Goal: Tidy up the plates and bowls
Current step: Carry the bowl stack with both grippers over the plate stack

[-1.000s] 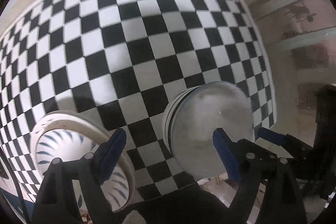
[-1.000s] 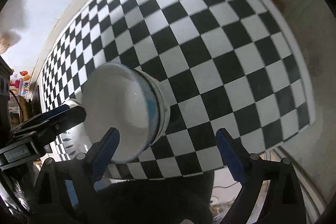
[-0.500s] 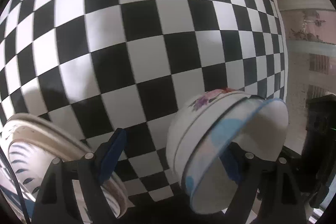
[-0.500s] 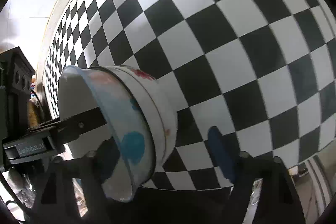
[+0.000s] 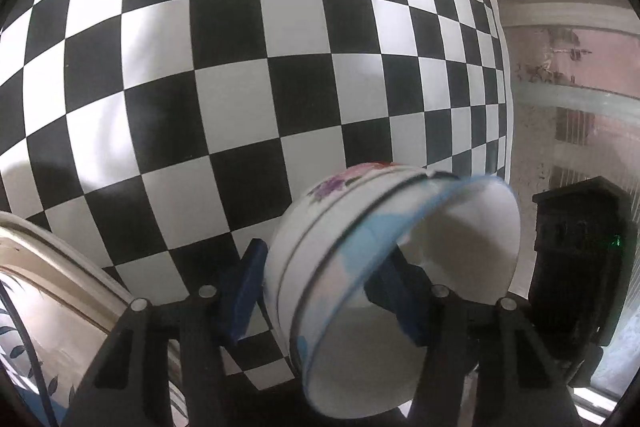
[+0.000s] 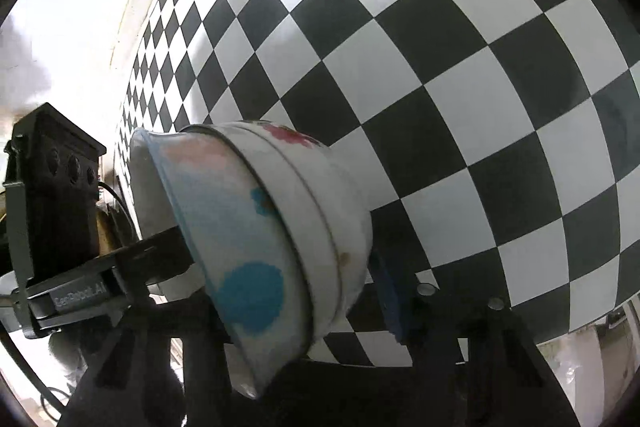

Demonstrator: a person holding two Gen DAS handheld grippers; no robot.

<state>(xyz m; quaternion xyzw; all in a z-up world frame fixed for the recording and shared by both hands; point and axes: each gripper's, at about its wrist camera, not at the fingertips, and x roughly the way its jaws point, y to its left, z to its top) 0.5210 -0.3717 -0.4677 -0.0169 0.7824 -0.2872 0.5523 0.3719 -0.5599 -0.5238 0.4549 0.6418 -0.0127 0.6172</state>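
Left gripper (image 5: 324, 291) has its blue pads clamped across the wall of a stack of bowls (image 5: 360, 247), one pad outside, the other inside the top bowl. The stack is tipped on its side, opening facing right, flowers on the outer bowl and a blue rim on the inner one. Left of the stack sits a plate (image 5: 52, 267) with blue leaf marks. Checkered tablecloth (image 5: 248, 67) runs behind the stack, and a black device (image 5: 580, 247) is right of it.

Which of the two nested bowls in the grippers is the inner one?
The blue-rimmed bowl with pastel patches is the inner one; it sits inside the flower-decorated bowl, whose wall wraps around it. Both grippers clamp the pair.
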